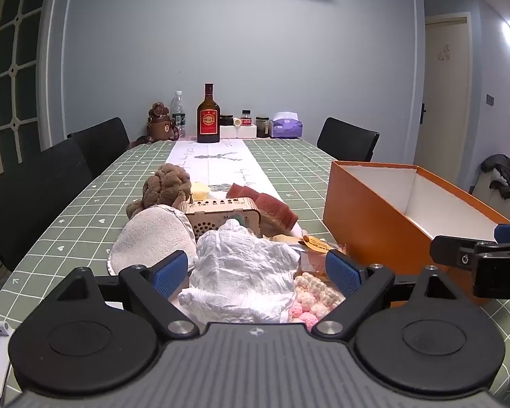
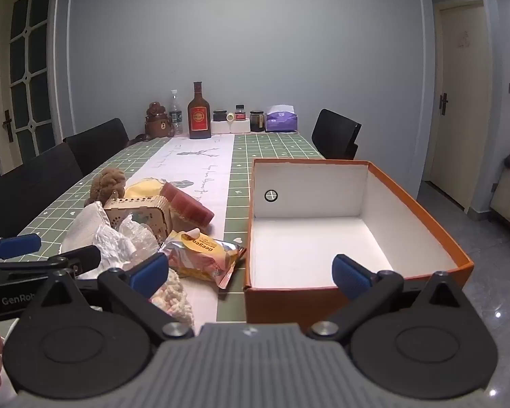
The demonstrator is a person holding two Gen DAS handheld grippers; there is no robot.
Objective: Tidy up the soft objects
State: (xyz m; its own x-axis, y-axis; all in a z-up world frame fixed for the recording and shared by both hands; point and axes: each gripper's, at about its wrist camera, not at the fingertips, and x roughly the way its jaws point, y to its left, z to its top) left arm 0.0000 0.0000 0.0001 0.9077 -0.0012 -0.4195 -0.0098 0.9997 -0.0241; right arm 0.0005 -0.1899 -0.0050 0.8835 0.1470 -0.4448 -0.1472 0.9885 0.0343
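The left tool (image 1: 255, 268) is wide apart around the crumpled white wrapper (image 1: 244, 265) on the table (image 1: 68, 224); the empty box (image 2: 323, 238) lies to its right, under the right tool (image 2: 251, 275), also apart.

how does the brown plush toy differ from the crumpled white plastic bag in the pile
The brown plush toy is dark, fuzzy and lies at the far end of the pile; the crumpled white plastic bag is pale, shiny and creased, nearest the open left gripper. The toy looks smaller in view. Both lie loose on the table, ungripped.
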